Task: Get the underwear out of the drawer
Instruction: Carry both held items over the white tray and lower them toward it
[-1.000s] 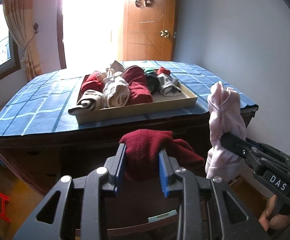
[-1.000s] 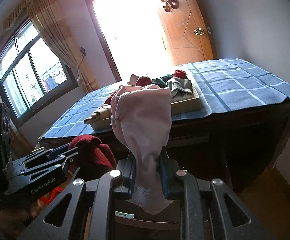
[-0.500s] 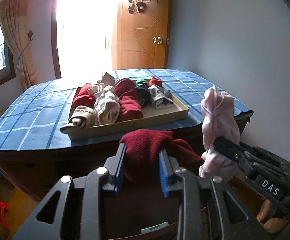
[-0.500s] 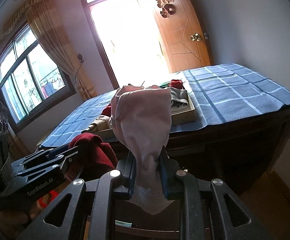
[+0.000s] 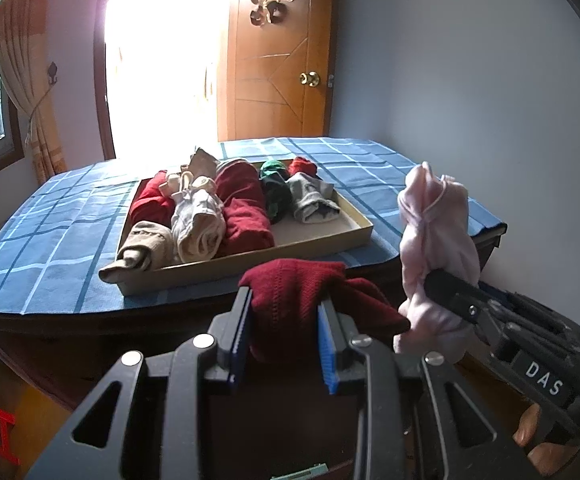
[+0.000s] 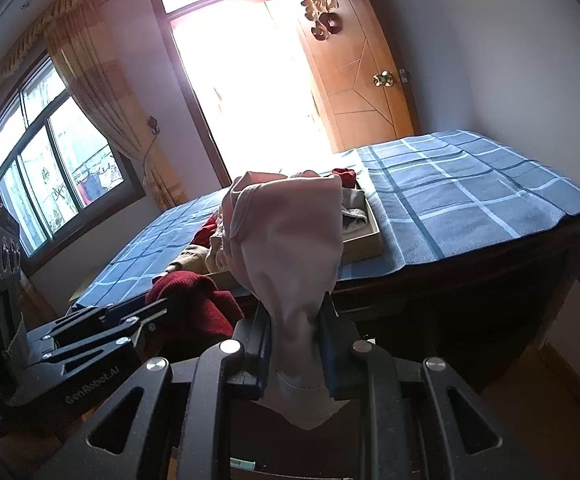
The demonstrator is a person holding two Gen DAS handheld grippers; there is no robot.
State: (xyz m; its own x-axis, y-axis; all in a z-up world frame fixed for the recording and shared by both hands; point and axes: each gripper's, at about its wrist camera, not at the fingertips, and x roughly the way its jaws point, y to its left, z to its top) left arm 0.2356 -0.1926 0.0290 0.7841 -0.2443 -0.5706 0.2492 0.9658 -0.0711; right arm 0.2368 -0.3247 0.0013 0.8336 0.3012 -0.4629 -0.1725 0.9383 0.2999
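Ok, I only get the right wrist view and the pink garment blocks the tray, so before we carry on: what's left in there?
Observer: Rolled clothes lie across the tray: dark red, cream, green and grey.
Operator: Anything hanging out of it?
Observer: Yes, a beige piece droops over the near left corner.
Operator: I see the other tool only from the side. Is it really clamped?
Observer: Yes, the left hand-held gripper has its blue pads pressed on both sides of the red garment.
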